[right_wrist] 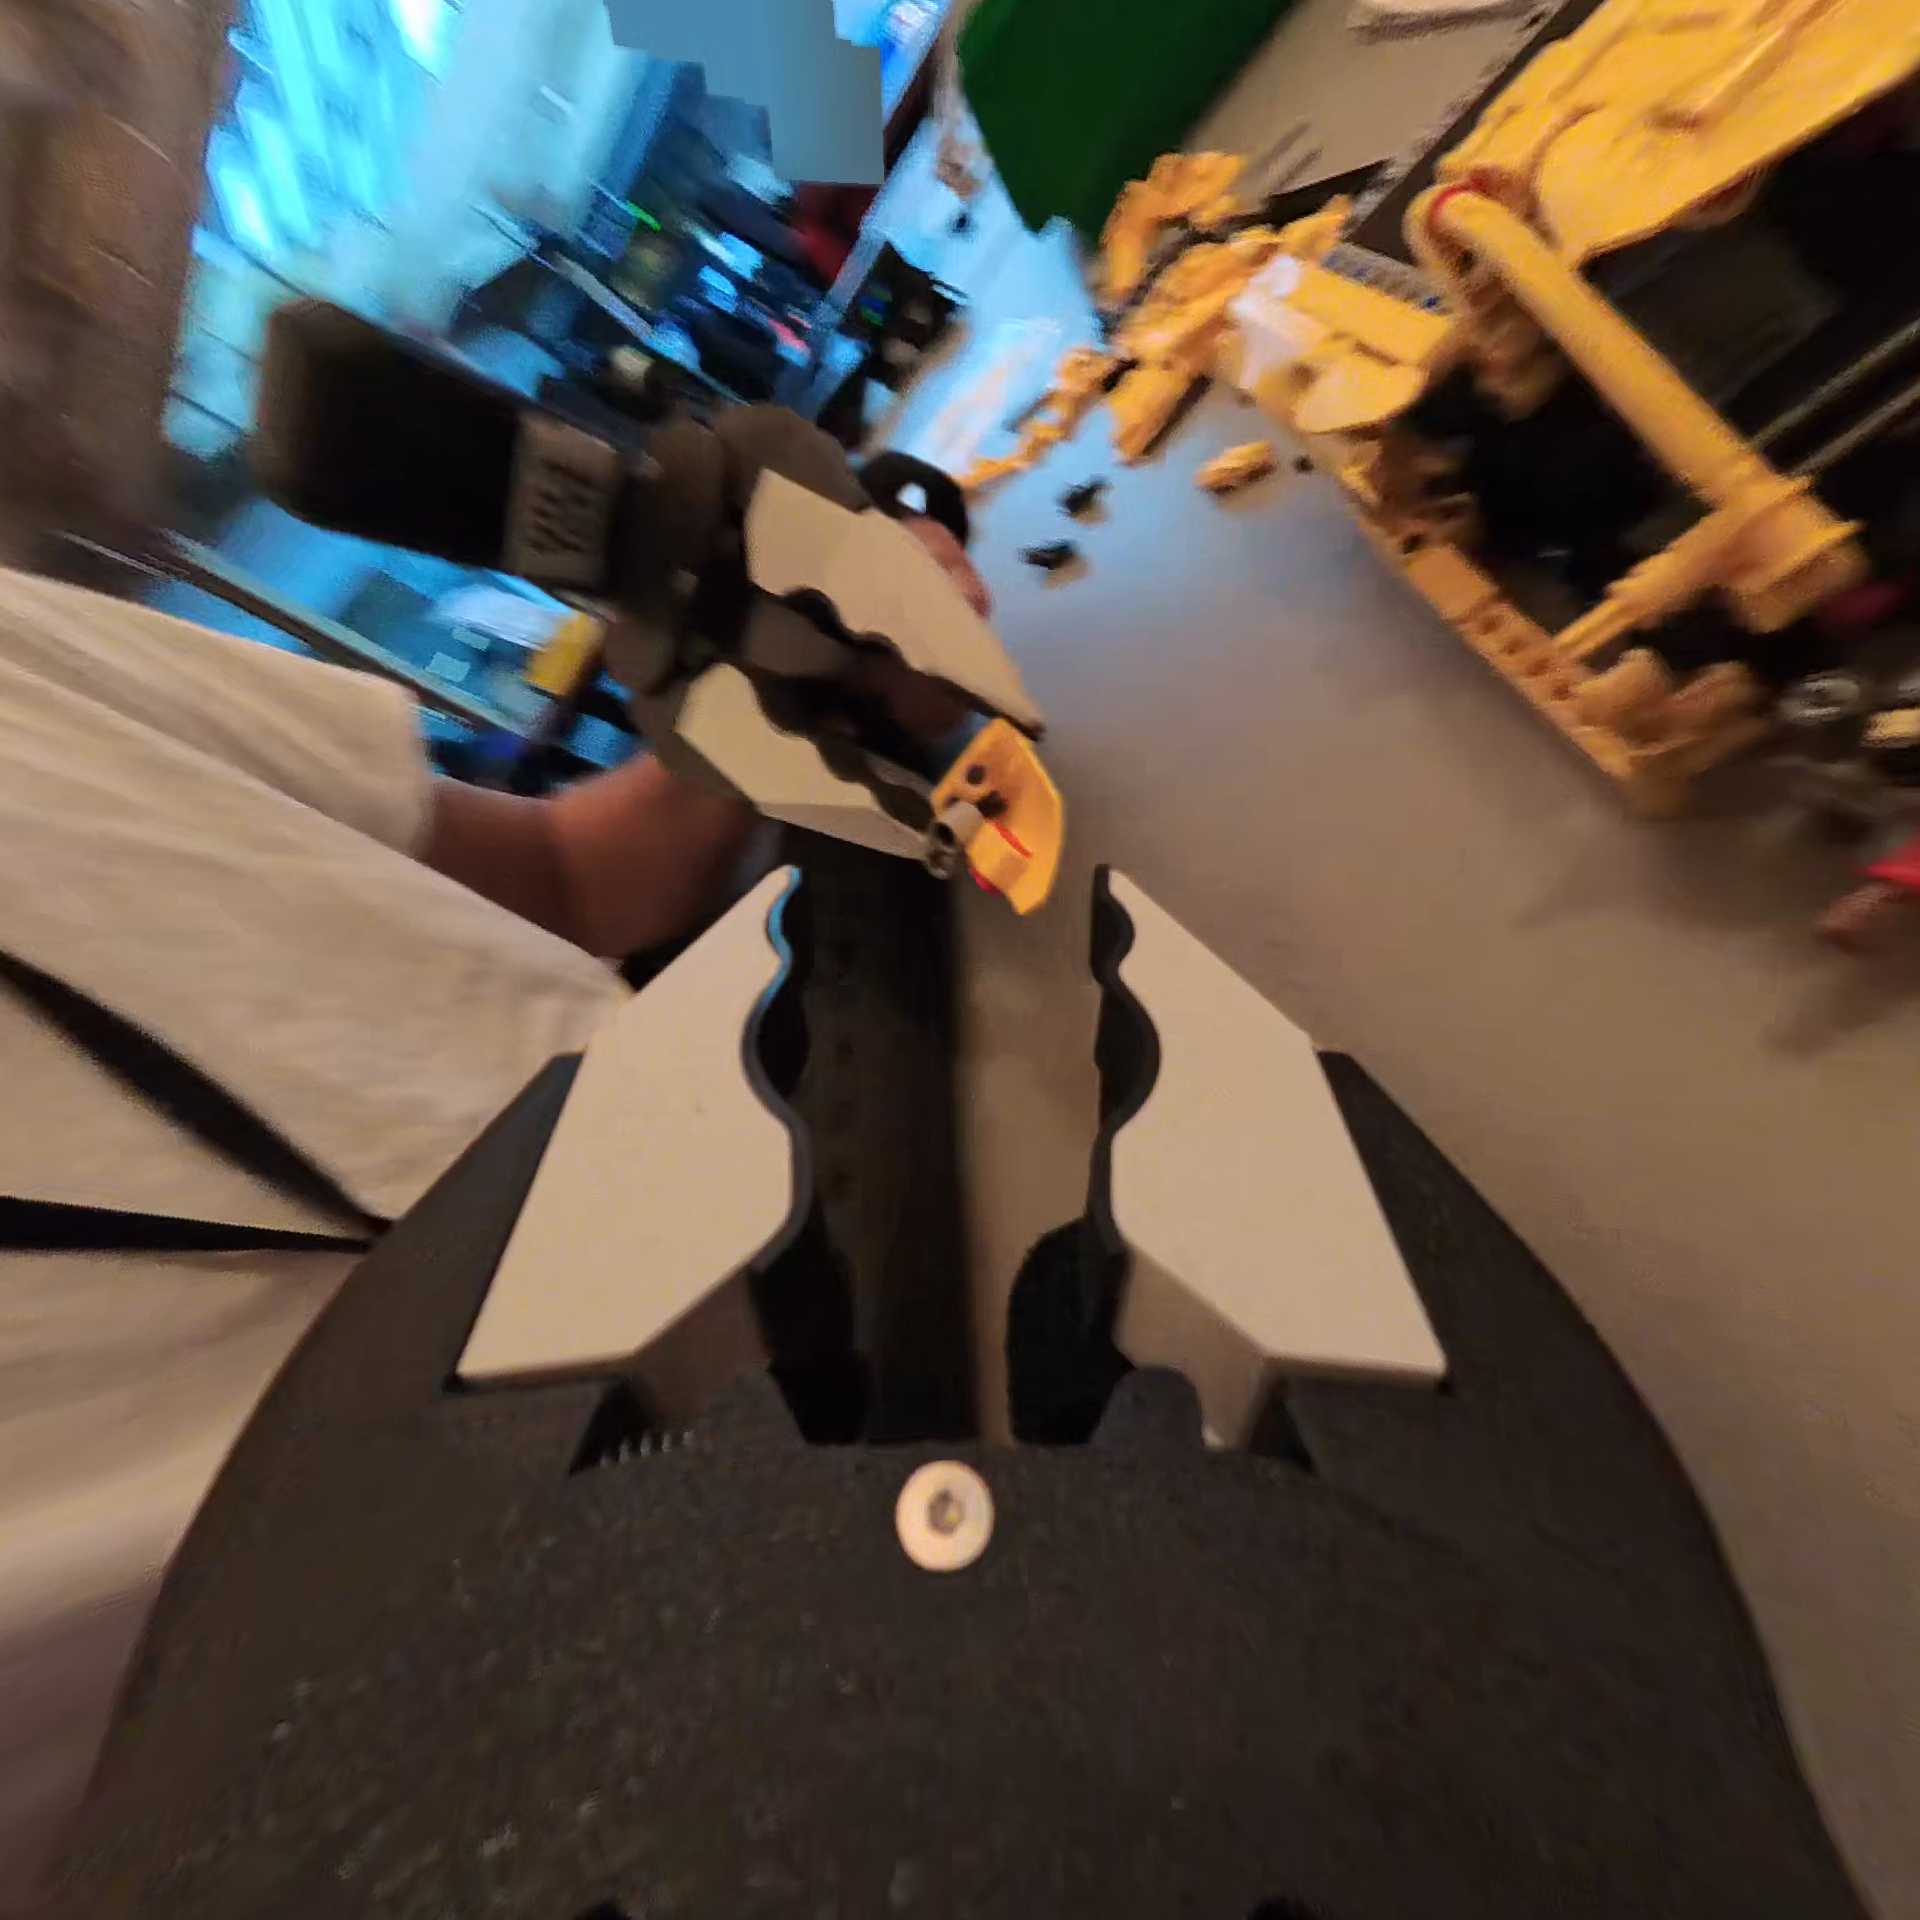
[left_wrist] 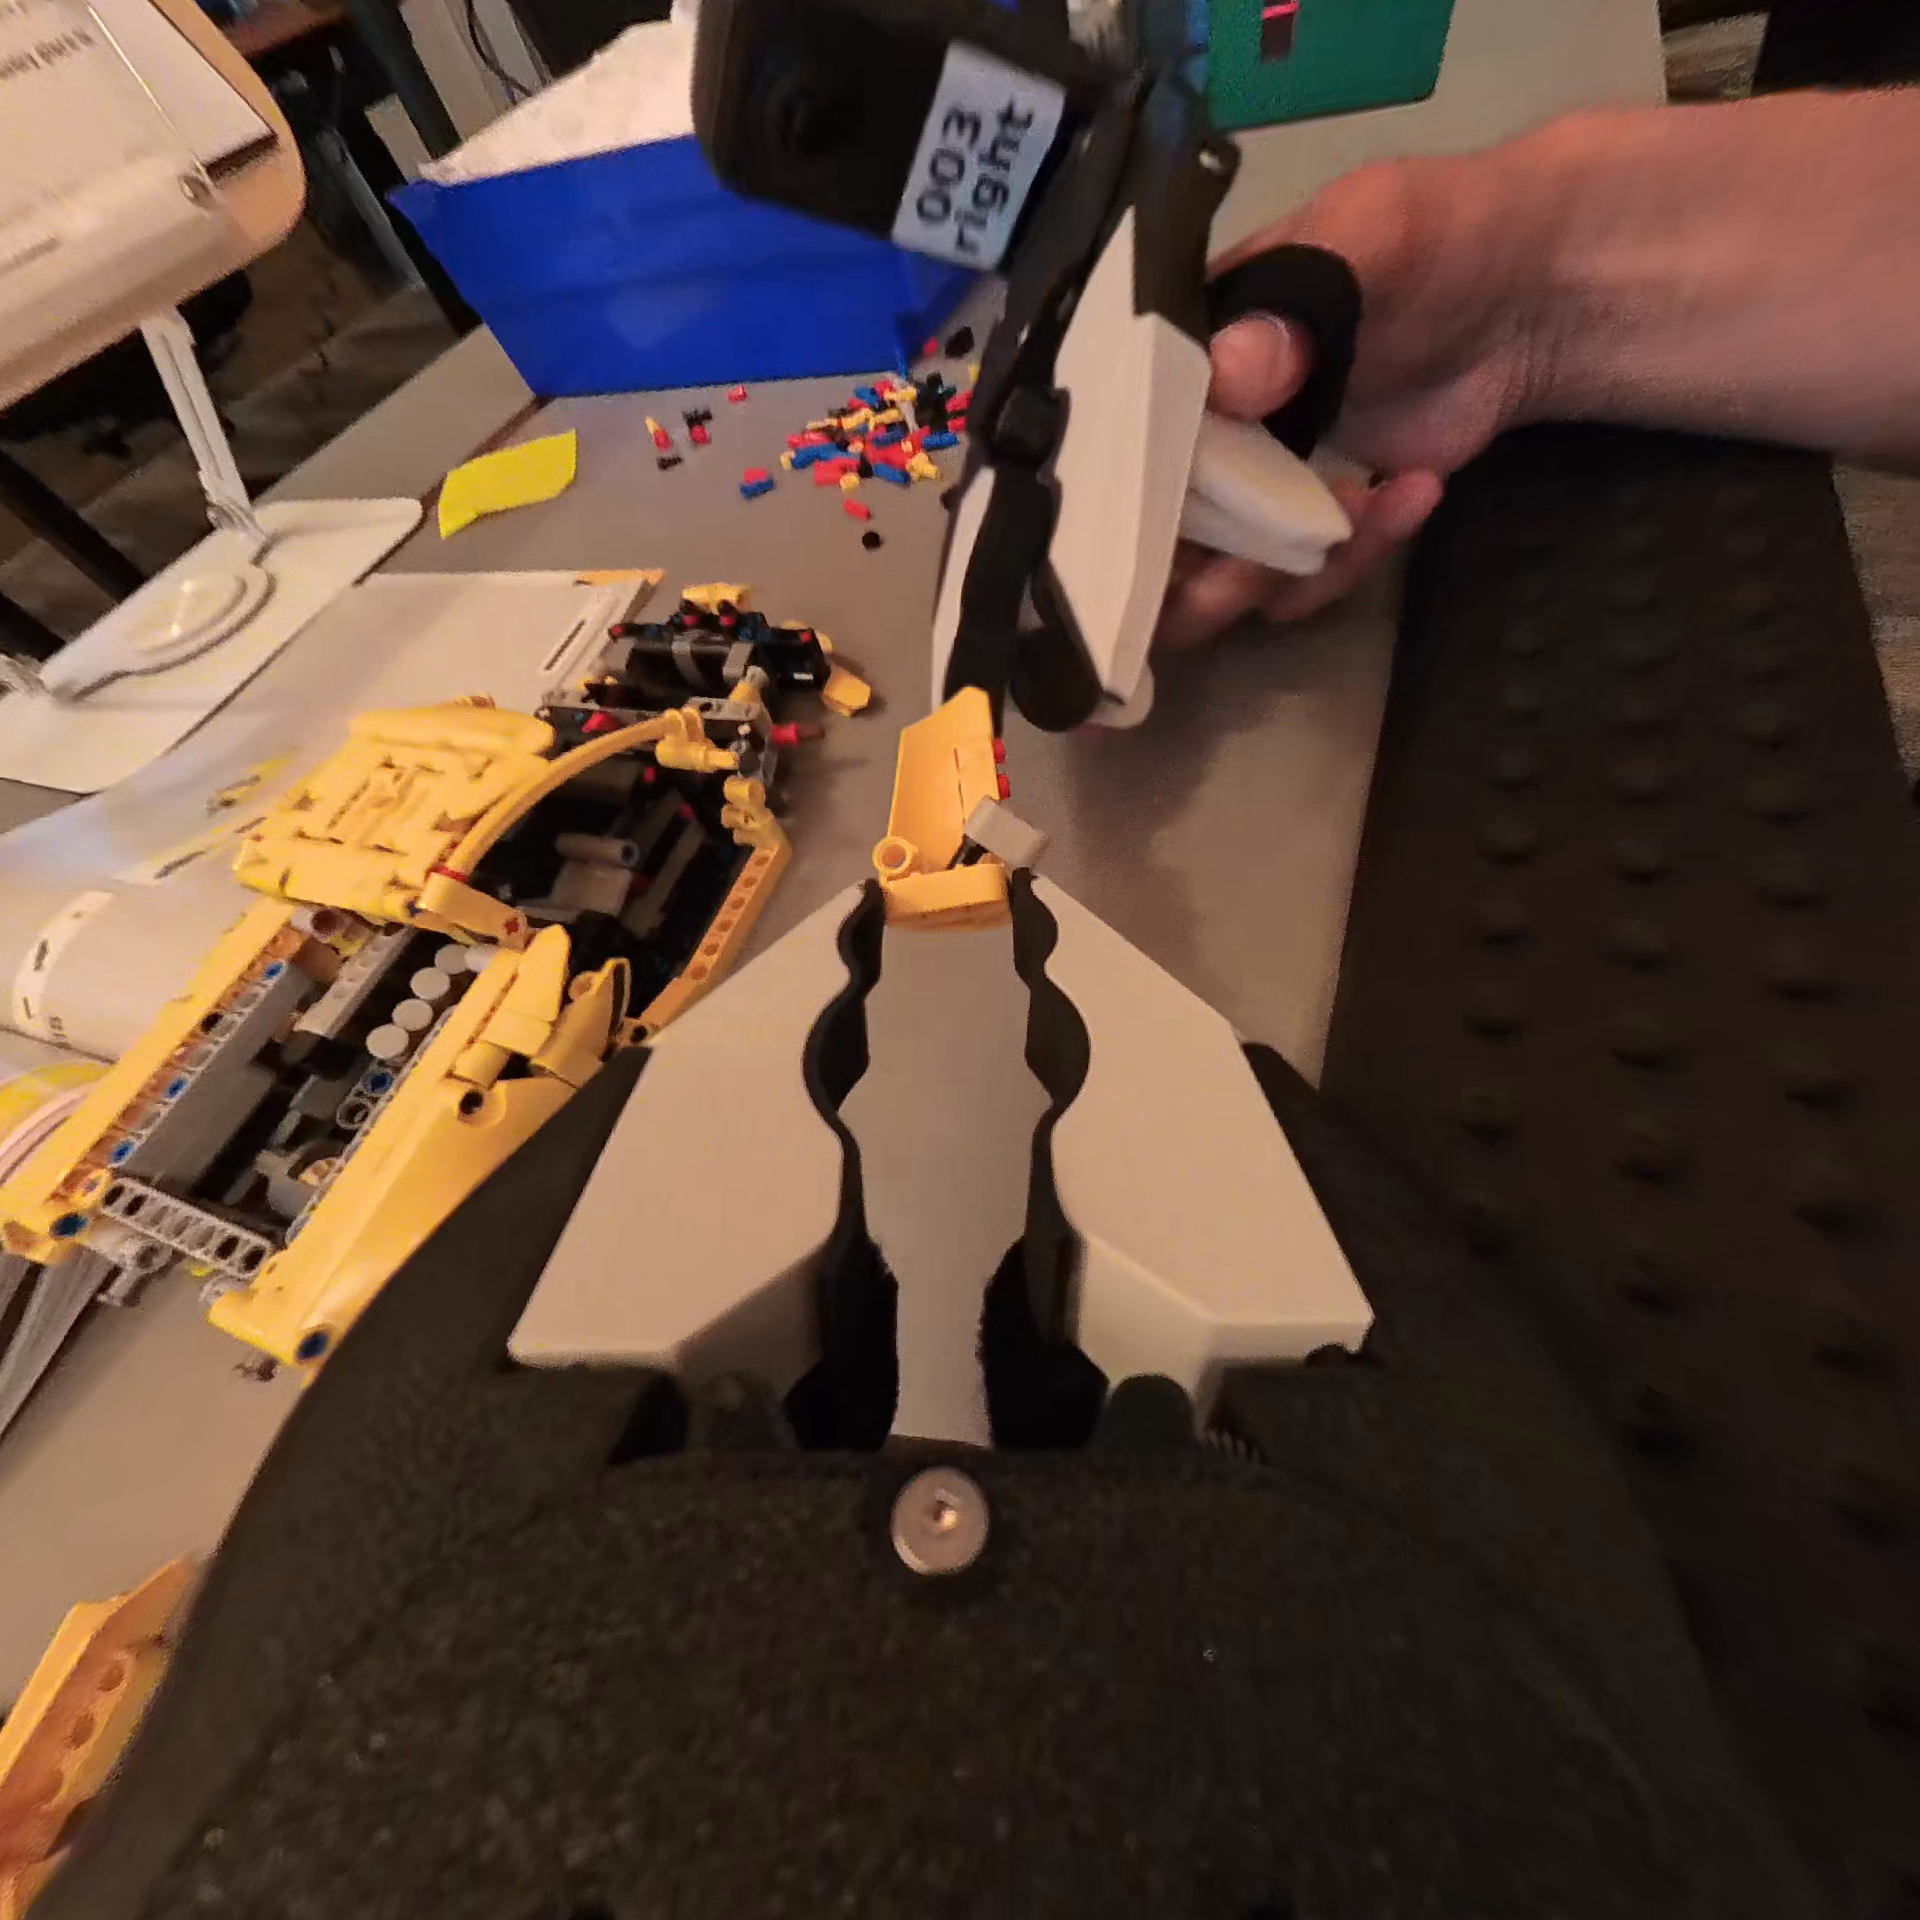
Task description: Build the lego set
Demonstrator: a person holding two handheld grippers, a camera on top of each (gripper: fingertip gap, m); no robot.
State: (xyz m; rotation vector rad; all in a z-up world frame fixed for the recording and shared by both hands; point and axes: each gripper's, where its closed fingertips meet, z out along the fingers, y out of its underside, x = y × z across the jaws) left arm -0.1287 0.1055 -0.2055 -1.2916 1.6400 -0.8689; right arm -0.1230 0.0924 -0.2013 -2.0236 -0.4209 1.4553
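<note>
Nearest, in the left wrist view: left gripper [left_wrist: 945,894] pinching the yellow panel [left_wrist: 940,810] by its lower edge, tips closed on it, panel standing up above the grey table [left_wrist: 1195,831]. Small sub-assembly, by the look of it: light, rigid plastic, a grey connector [left_wrist: 1003,836] and red pins [left_wrist: 1000,764] poking from one face. Likely to twist in a two-point pinch, and pins likely to pop loose if pressed off-axis (best held across the flat sides, clear of the pins).

Just beyond the panel: right gripper [left_wrist: 987,696] coming down from above, tips at the panel's top edge; touching or just short, hard to tell here. In the right wrist view, right gripper [right_wrist: 945,883] spread wide, nothing between the fingers, panel [right_wrist: 1003,816] just ahead of the tips and held by the left gripper [right_wrist: 987,774].

Left of the panel: the half-built yellow car [left_wrist: 416,935], resting on the table, well apart from both grippers.

Farther behind the panel: a scatter of small pins [left_wrist: 862,442] in red, blue, yellow and black. Beyond those, a blue bin [left_wrist: 623,281].
</note>
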